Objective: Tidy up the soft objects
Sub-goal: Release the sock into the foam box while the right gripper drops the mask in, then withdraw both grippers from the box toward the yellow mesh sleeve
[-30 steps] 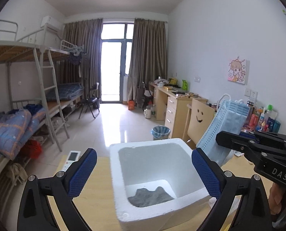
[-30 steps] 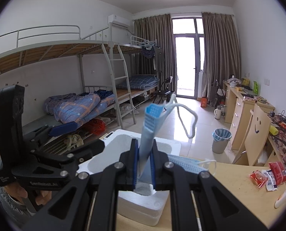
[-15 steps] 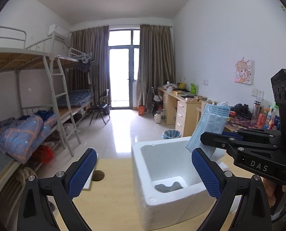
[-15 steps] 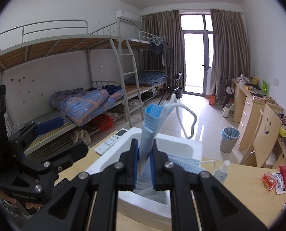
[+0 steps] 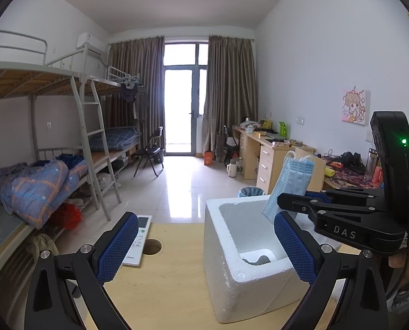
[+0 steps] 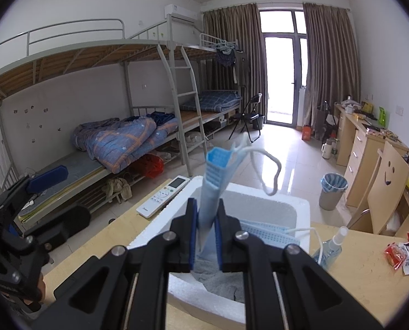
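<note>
My right gripper (image 6: 206,236) pinches the blue mask (image 6: 214,181) upright above the foam box (image 6: 300,209), my left gripper (image 5: 204,250) spread empty beside it, and I fear its ear loop snagging a finger on release.

surface: light wooden table (image 5: 174,288) | on it: white foam box (image 5: 232,283), remote control (image 6: 163,195), spray bottle (image 6: 331,249), red snack packets (image 6: 401,253)
</note>
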Demonstrator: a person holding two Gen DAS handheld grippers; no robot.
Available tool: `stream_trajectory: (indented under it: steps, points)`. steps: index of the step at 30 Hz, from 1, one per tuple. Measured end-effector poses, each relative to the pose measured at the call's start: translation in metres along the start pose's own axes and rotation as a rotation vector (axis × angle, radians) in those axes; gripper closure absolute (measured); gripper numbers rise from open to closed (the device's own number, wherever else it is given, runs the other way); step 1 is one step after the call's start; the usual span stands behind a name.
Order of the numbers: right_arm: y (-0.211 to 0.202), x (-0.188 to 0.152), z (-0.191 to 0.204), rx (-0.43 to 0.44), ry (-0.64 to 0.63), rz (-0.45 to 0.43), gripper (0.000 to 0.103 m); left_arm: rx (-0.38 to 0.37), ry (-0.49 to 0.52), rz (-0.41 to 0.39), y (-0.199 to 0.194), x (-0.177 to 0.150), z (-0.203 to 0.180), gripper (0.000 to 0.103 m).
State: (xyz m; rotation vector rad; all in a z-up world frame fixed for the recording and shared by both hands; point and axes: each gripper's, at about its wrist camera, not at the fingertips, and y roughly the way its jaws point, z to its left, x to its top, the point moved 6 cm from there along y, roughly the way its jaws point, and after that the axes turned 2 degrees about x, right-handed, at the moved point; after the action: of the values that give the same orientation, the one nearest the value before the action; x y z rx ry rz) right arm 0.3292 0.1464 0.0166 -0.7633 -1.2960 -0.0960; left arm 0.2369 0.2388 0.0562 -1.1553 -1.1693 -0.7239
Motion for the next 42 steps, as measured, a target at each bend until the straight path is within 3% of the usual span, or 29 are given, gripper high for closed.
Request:
stream_trajectory:
  steps: [1,2,4,20,29,33,42]
  points:
    - [0.001,0.001,0.0,-0.009,-0.002,-0.001,0.07,0.0,-0.002,0.002,0.0,0.0,0.001,0.004]
    - [0.001,0.001,0.0,-0.027,-0.005,0.002,0.043,-0.001,-0.004,0.002,0.0,0.0,0.002,0.004]
    - [0.001,0.002,0.0,-0.058,0.004,-0.005,0.017,-0.001,-0.006,-0.001,-0.002,0.0,0.003,0.004]
    - [-0.017,0.004,-0.002,-0.045,0.029,-0.031,0.016,-0.01,-0.007,-0.003,-0.006,0.001,-0.006,0.004]
    - [-0.055,0.003,-0.003,-0.083,0.033,-0.068,0.016,-0.032,0.003,-0.005,-0.021,0.003,-0.02,0.004]
    - [-0.08,-0.001,-0.003,-0.102,0.032,-0.101,0.0,-0.043,0.008,-0.028,-0.035,0.005,-0.027,0.004]
    - [-0.121,-0.019,0.002,-0.134,0.016,-0.124,0.0,-0.057,-0.005,-0.026,-0.059,-0.003,-0.039,0.003]
